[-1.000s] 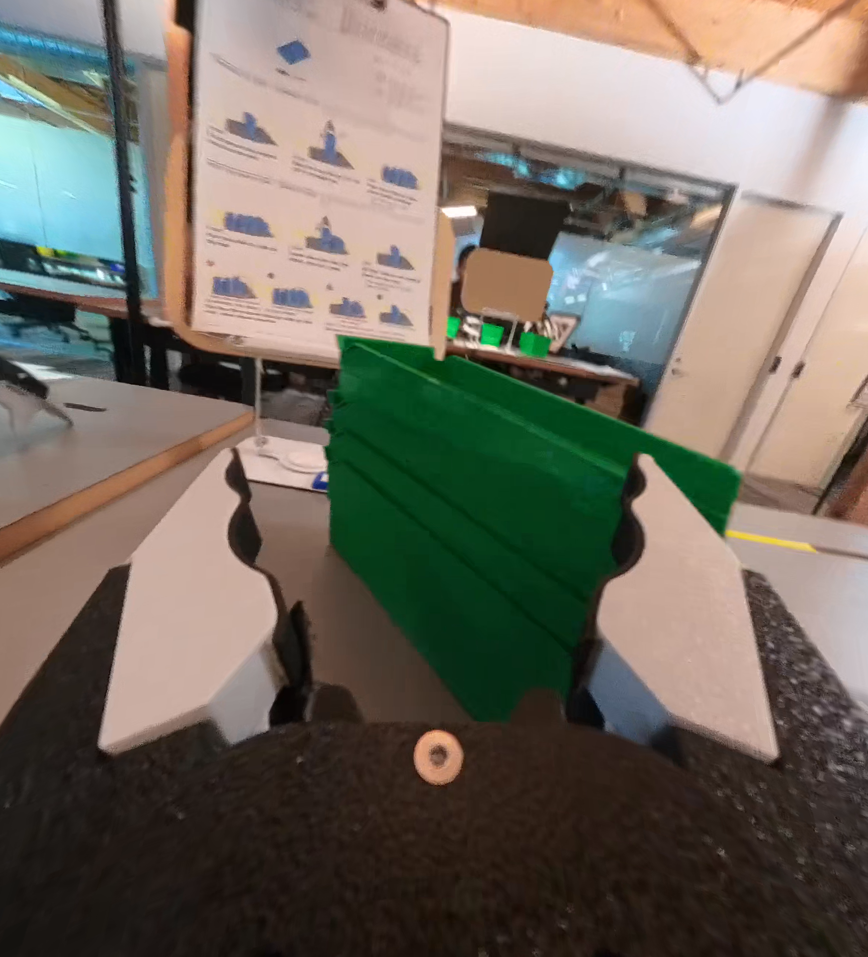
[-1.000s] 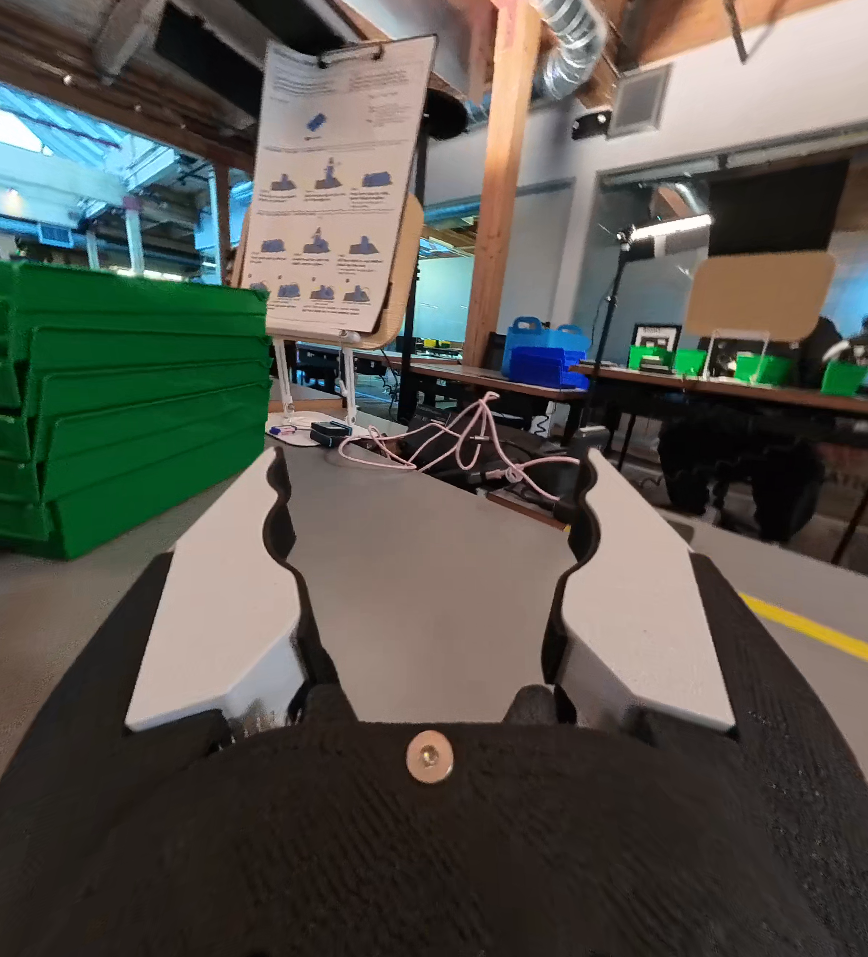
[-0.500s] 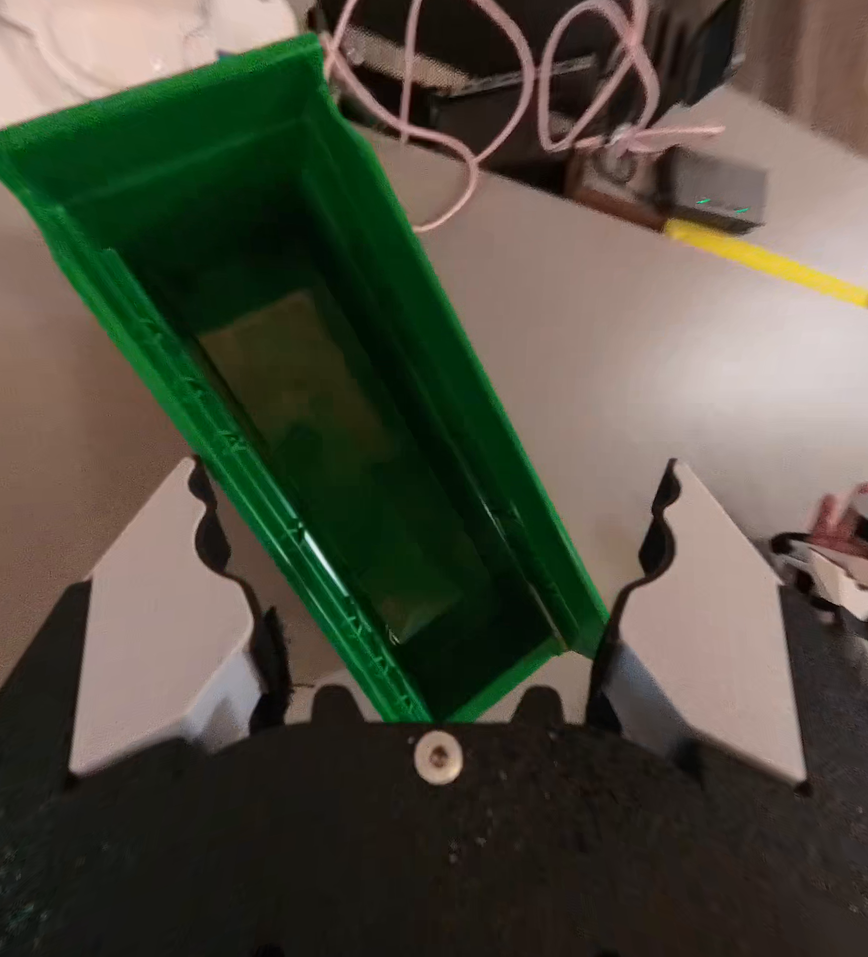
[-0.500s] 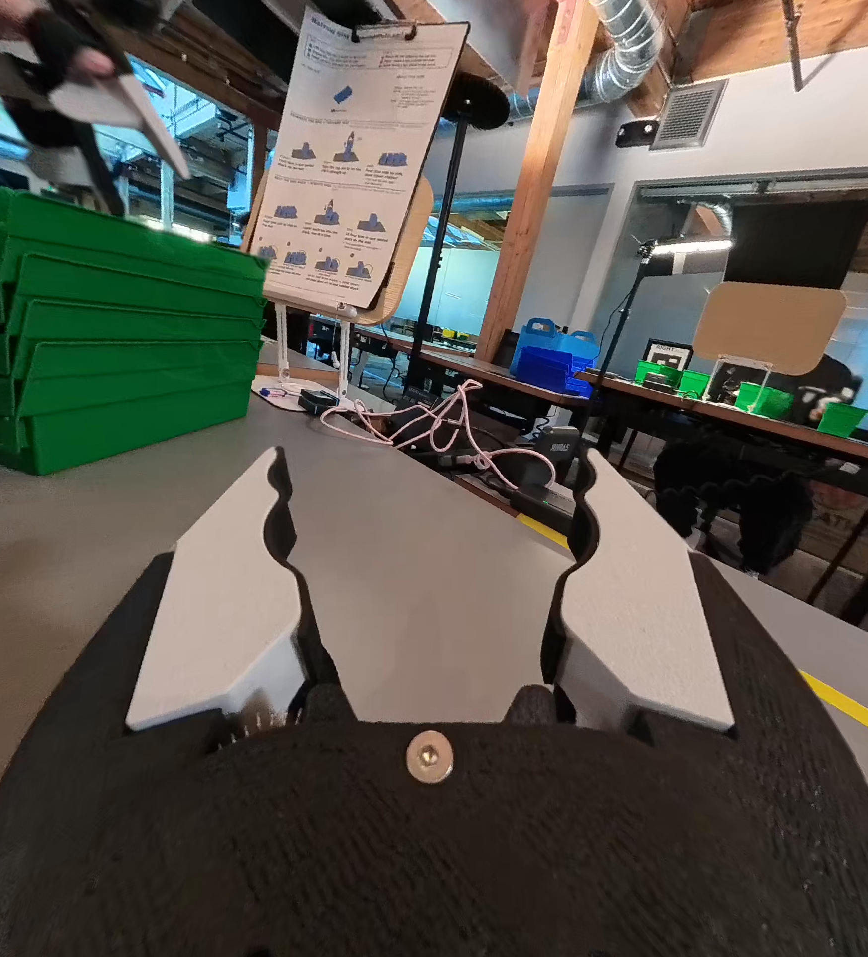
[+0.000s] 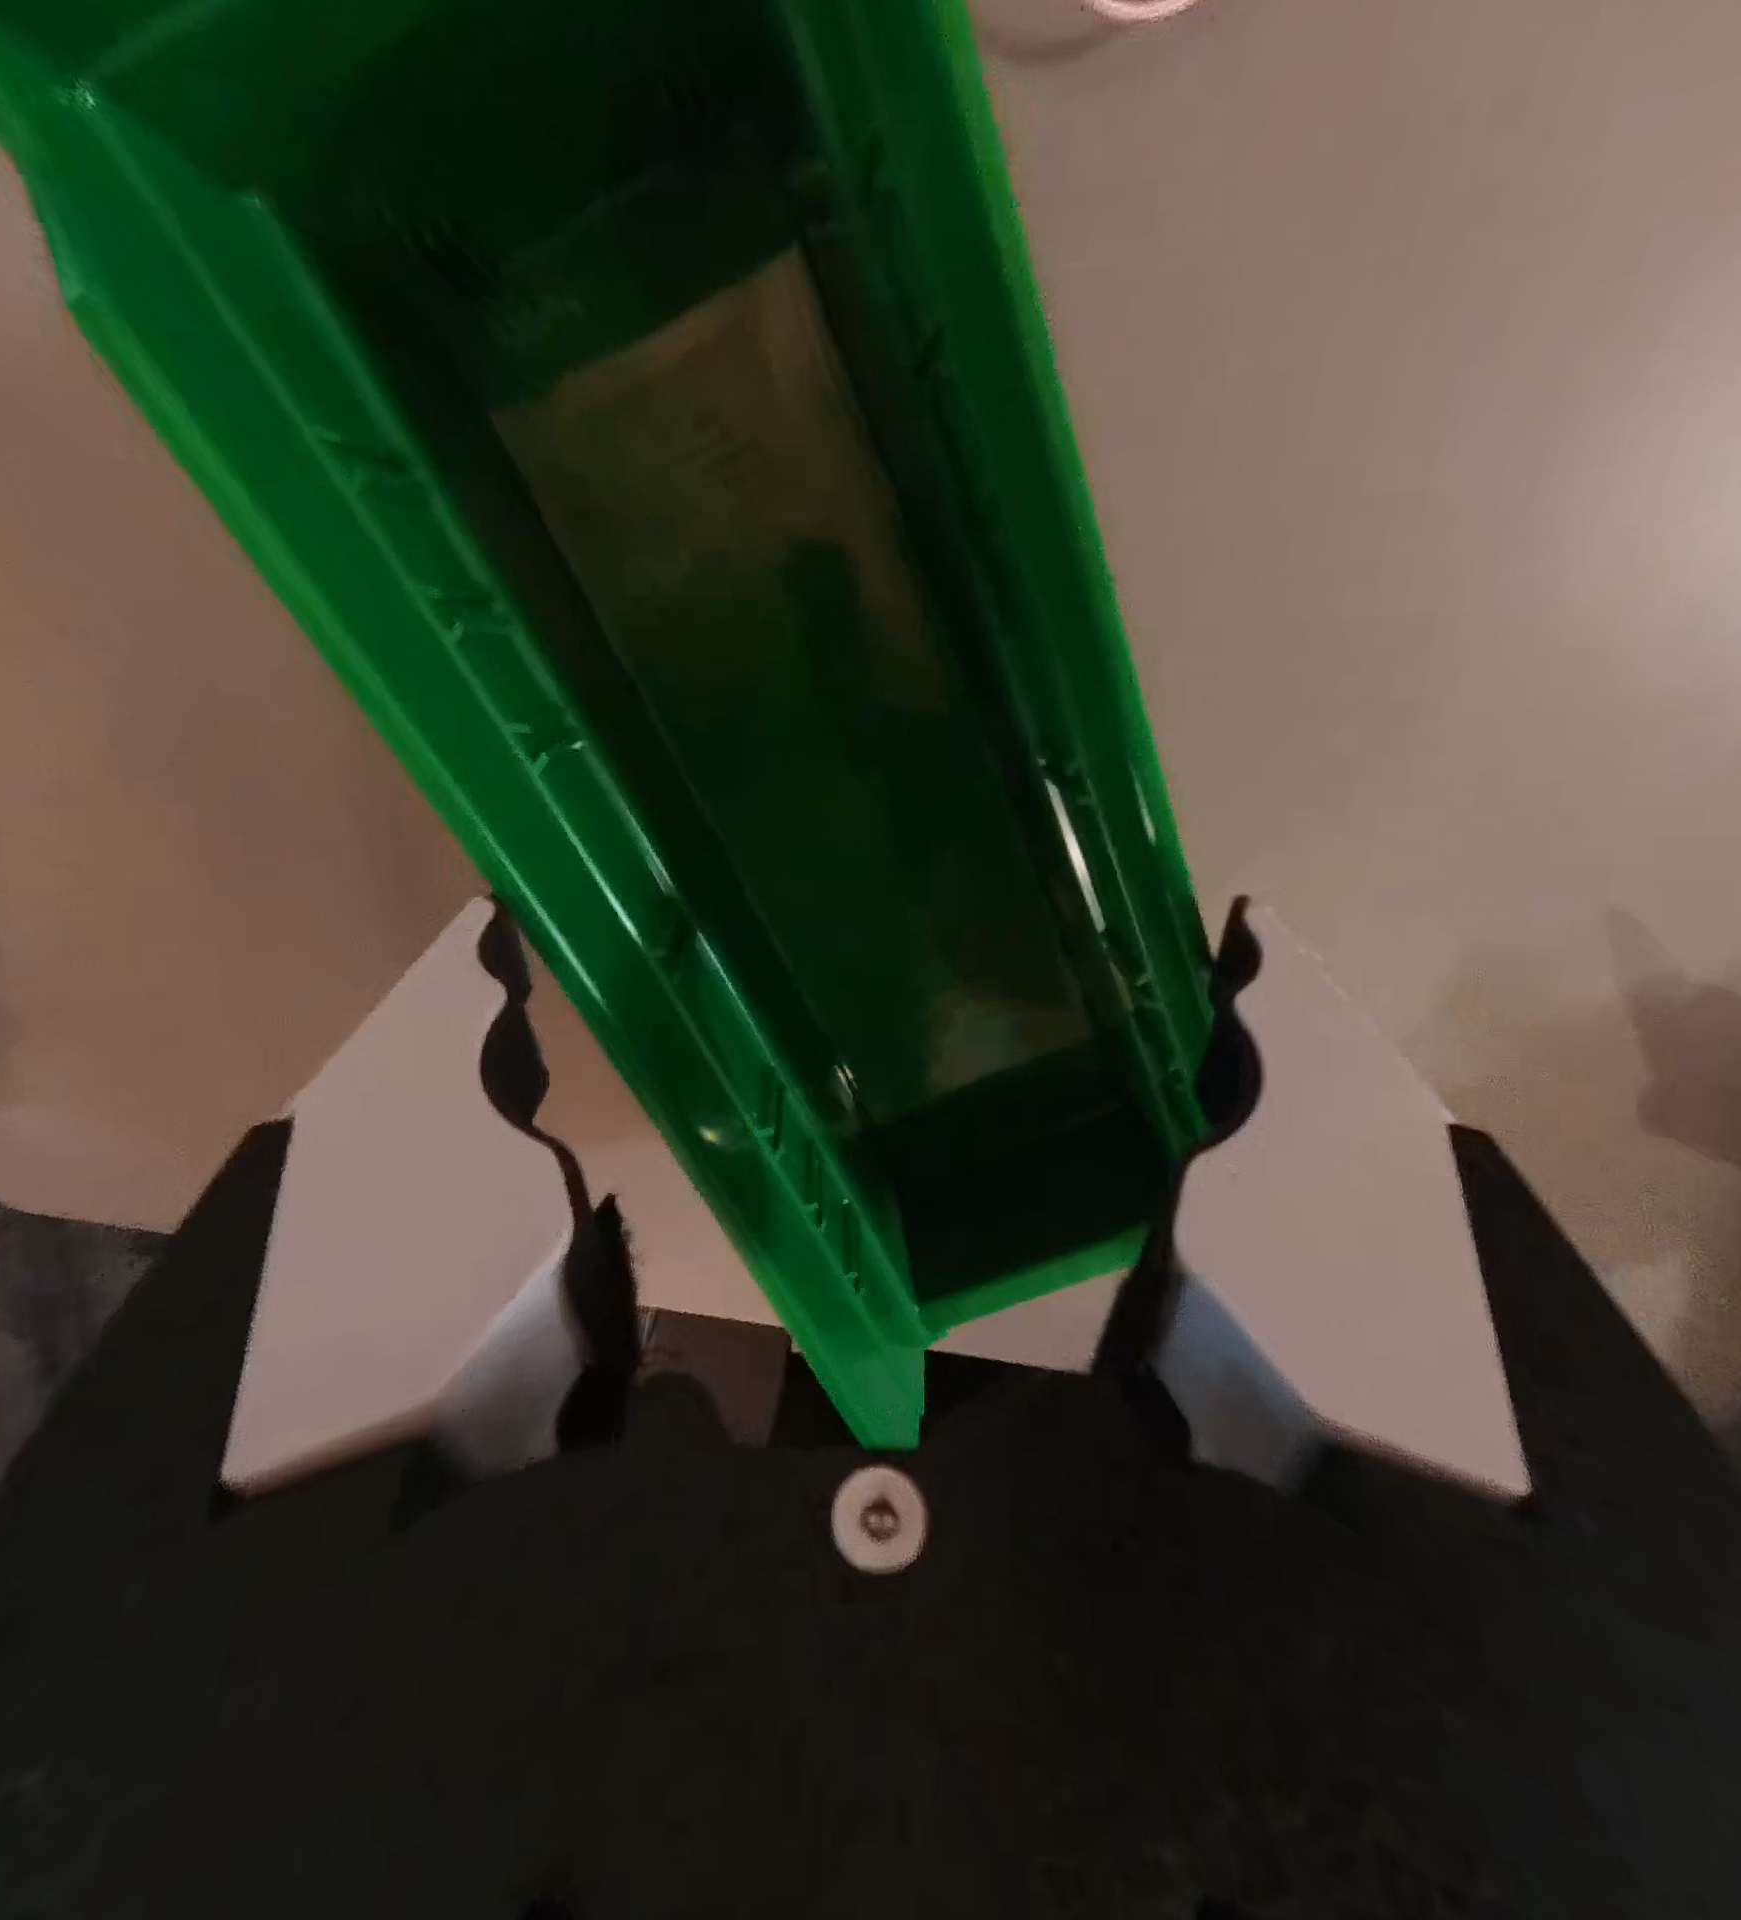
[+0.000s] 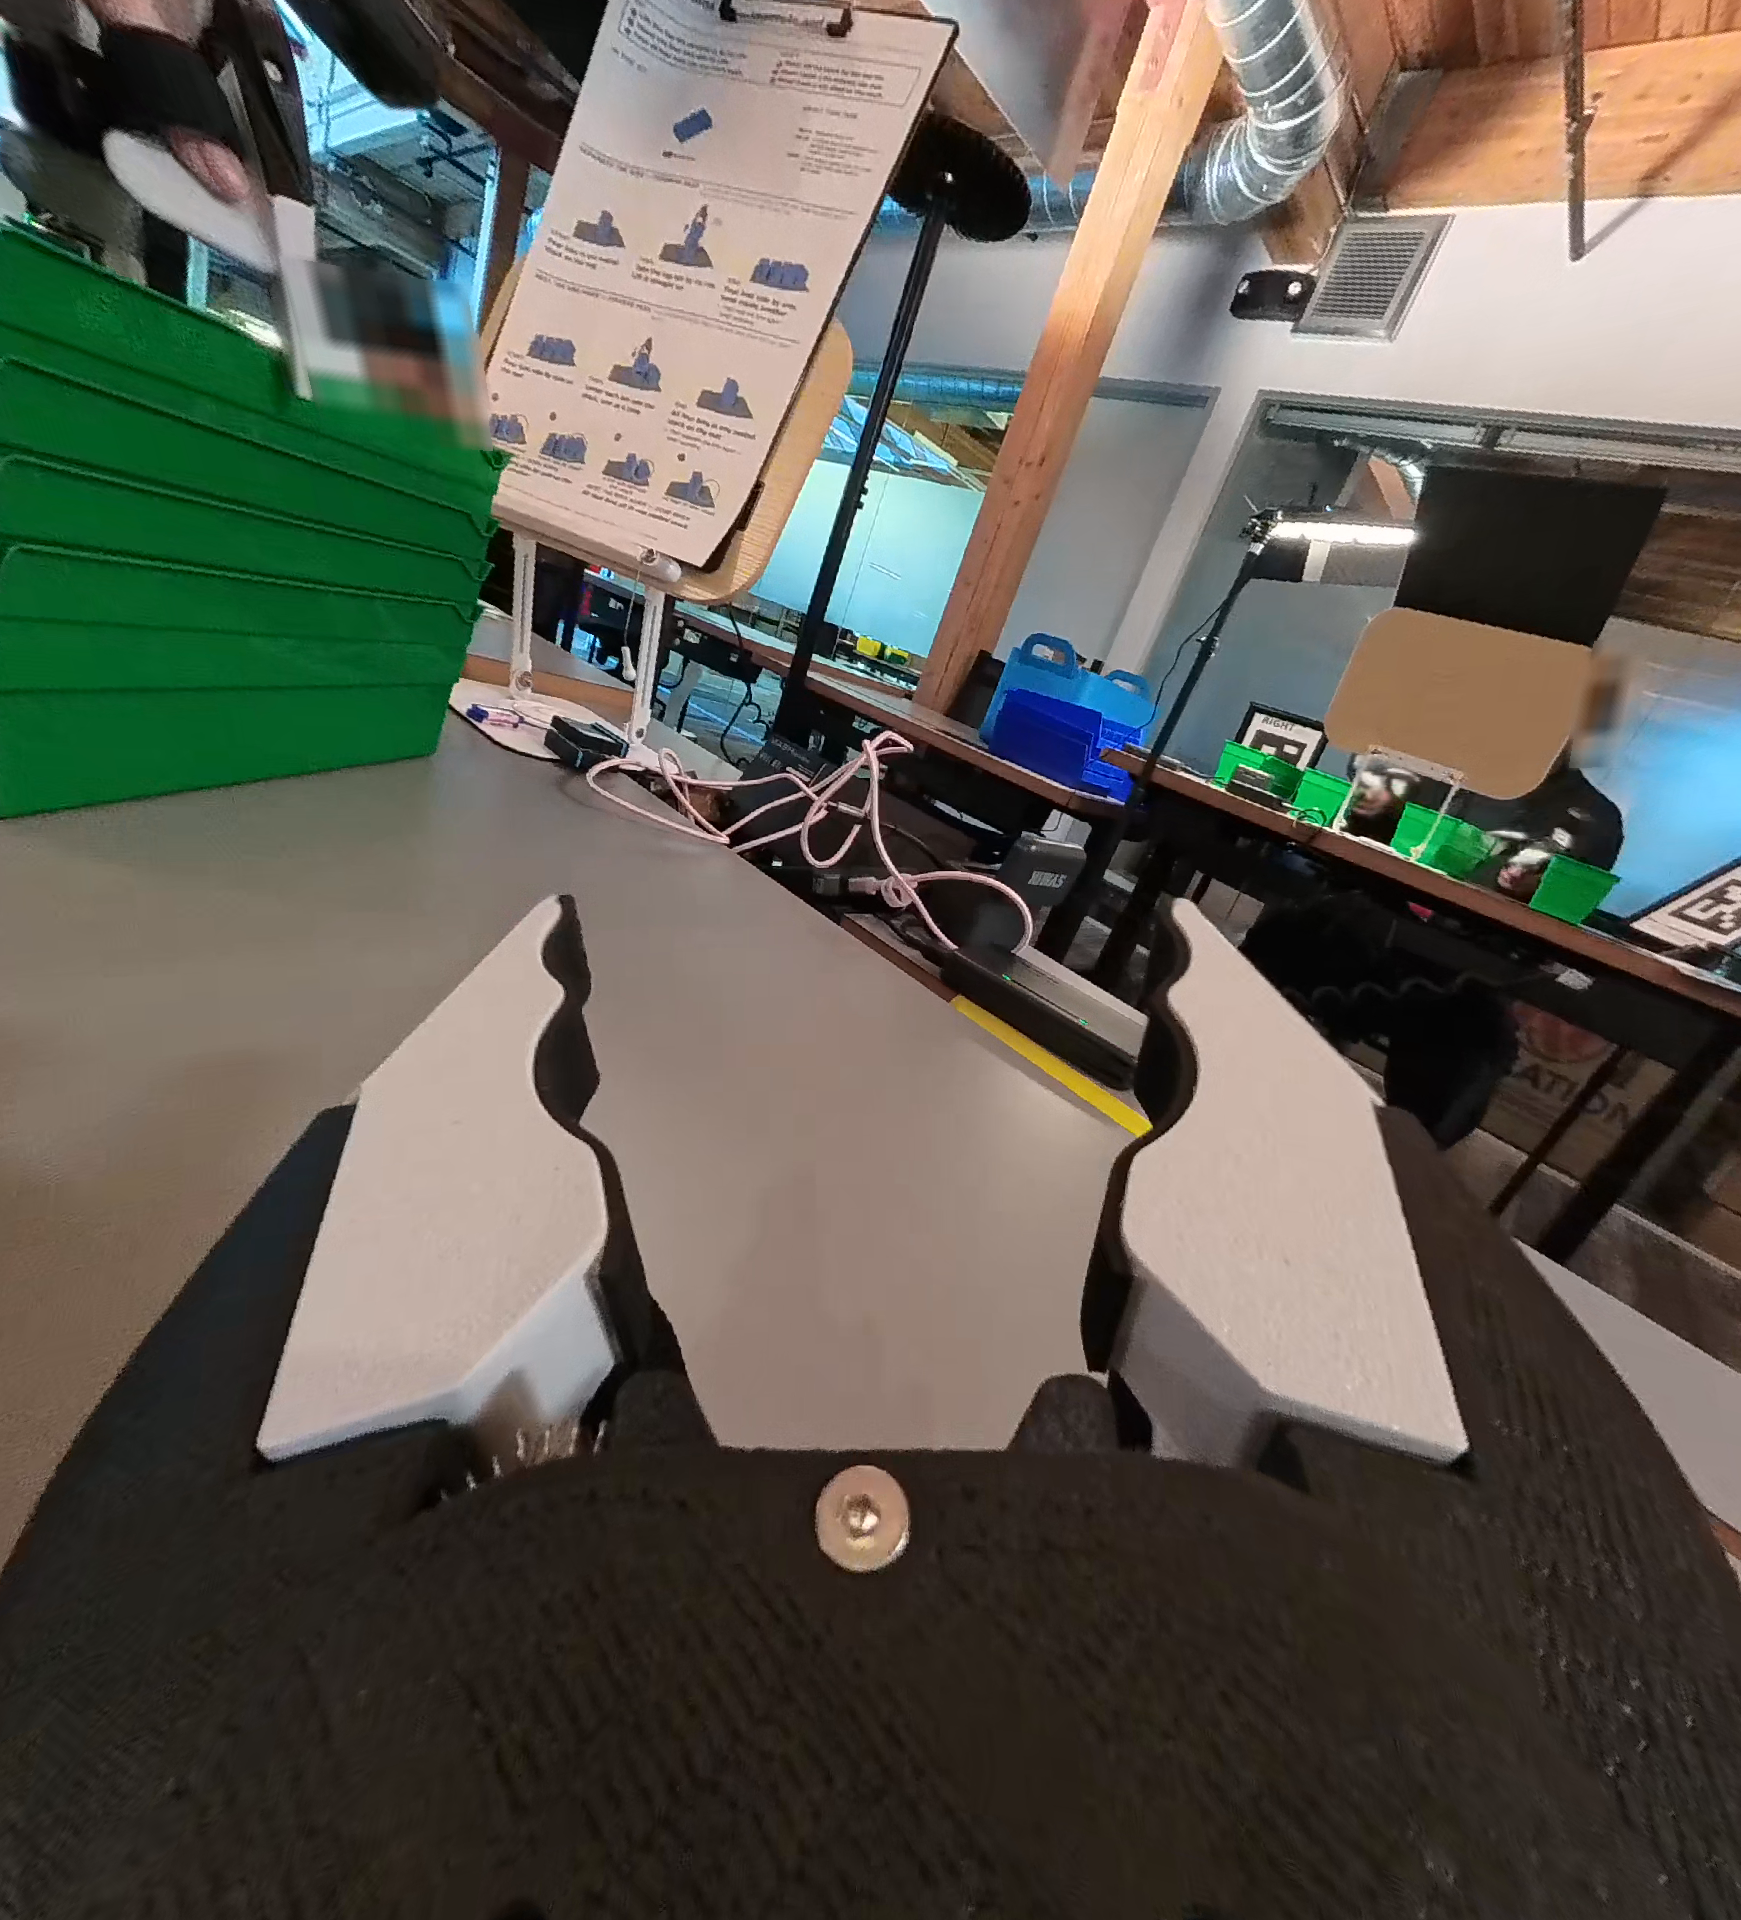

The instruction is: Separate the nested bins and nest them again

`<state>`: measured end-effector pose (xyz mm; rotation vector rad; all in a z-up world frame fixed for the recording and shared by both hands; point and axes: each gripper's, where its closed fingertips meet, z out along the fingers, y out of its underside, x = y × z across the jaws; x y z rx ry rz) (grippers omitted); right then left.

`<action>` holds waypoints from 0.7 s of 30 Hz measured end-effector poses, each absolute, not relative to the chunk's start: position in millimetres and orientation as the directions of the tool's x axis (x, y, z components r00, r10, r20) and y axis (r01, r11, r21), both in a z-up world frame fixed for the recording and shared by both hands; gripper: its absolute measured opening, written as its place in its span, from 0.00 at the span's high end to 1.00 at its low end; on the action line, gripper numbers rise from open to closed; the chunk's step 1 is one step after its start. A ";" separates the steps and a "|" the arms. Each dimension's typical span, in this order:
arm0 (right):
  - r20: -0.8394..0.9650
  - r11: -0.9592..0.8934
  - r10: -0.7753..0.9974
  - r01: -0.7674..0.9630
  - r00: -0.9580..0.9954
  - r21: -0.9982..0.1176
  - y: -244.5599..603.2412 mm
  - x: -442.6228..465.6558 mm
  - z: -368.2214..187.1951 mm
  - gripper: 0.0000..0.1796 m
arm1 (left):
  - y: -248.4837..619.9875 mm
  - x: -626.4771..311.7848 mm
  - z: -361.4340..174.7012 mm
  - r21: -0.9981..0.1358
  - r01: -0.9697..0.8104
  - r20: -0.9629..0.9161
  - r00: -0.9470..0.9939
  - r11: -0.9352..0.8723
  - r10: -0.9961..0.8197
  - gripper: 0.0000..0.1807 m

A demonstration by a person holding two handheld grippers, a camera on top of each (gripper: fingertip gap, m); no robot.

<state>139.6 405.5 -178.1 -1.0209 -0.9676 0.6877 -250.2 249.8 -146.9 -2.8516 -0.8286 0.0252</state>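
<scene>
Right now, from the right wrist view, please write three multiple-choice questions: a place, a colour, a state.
1. Relative to the clipboard, the green bin stack stands: A right; B left; C underneath.
2. The loose cable is: A pink; B blue; C yellow.
3. The right gripper is: A shut on a bin; B shut on the cable; C open, empty.
B, the stack sits at its left; A, its loops look pink; C, jaws apart, only table between.

Grey table (image 6: 170, 997) under green bins (image 6: 191, 582), cable (image 6: 814, 821).
</scene>
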 end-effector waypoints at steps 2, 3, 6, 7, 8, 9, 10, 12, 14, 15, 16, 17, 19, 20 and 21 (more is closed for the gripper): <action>0.335 0.386 0.839 -0.036 0.428 -0.922 405.7 139.4 -178.5 0.41 | 246.7 -250.1 -146.2 -0.139 0.526 0.047 0.850 -0.839 0.525 0.33; 0.337 0.387 0.840 -0.034 0.426 -0.921 405.3 139.1 -179.0 0.41 | 244.9 -250.3 -145.3 -0.126 0.521 0.054 0.853 -0.844 0.518 0.34; 0.348 0.396 0.835 -0.026 0.426 -0.918 405.0 138.8 -179.5 0.41 | 236.3 -252.0 -141.5 -0.082 0.517 0.066 0.856 -0.852 0.513 0.39; 0.351 0.399 0.833 -0.024 0.427 -0.917 405.2 138.9 -179.5 0.41 | 232.5 -253.5 -139.8 -0.070 0.517 0.064 0.856 -0.853 0.514 0.40; 0.354 0.401 0.831 -0.022 0.430 -0.916 405.9 139.3 -179.5 0.41 | 228.4 -255.7 -137.7 -0.060 0.518 0.055 0.855 -0.853 0.515 0.42; 0.354 0.402 0.828 -0.020 0.434 -0.915 407.2 140.1 -179.5 0.42 | 225.0 -258.8 -134.9 -0.058 0.516 0.044 0.857 -0.855 0.514 0.43; 0.352 0.400 0.827 -0.019 0.438 -0.916 408.6 140.8 -179.4 0.42 | 222.7 -262.0 -131.2 -0.064 0.514 0.032 0.858 -0.856 0.513 0.45; 0.343 0.393 0.827 -0.021 0.445 -0.919 411.9 142.8 -179.3 0.42 | 223.0 -266.4 -119.7 -0.097 0.506 0.022 0.862 -0.857 0.506 0.46; 0.331 0.384 0.828 -0.026 0.453 -0.923 415.4 144.5 -178.9 0.42 | 226.3 -266.4 -103.6 -0.134 0.511 0.037 0.858 -0.849 0.512 0.45; 0.330 0.382 0.826 -0.024 0.457 -0.924 417.2 145.4 -178.9 0.42 | 227.1 -266.5 -95.4 -0.148 0.514 0.036 0.857 -0.845 0.515 0.45; 0.333 0.386 0.821 -0.019 0.463 -0.922 419.2 146.9 -178.7 0.42 | 228.5 -266.5 -86.7 -0.165 0.506 0.027 0.860 -0.846 0.509 0.45; 0.344 0.396 0.811 -0.012 0.472 -0.918 421.8 148.9 -178.3 0.42 | 230.0 -265.8 -77.2 -0.183 0.495 0.013 0.865 -0.849 0.501 0.45; 0.379 0.430 0.780 0.013 0.499 -0.903 429.3 155.4 -176.9 0.42 | 236.7 -262.1 -55.6 -0.235 0.456 -0.019 0.881 -0.858 0.473 0.46; 0.397 0.447 0.759 0.031 0.516 -0.894 435.1 160.1 -176.4 0.43 | 241.0 -259.6 -44.1 -0.265 0.438 -0.032 0.886 -0.859 0.462 0.46; 0.409 0.458 0.738 0.046 0.537 -0.888 442.2 165.9 -175.6 0.43 | 245.6 -256.2 -32.3 -0.294 0.418 -0.046 0.892 -0.859 0.450 0.46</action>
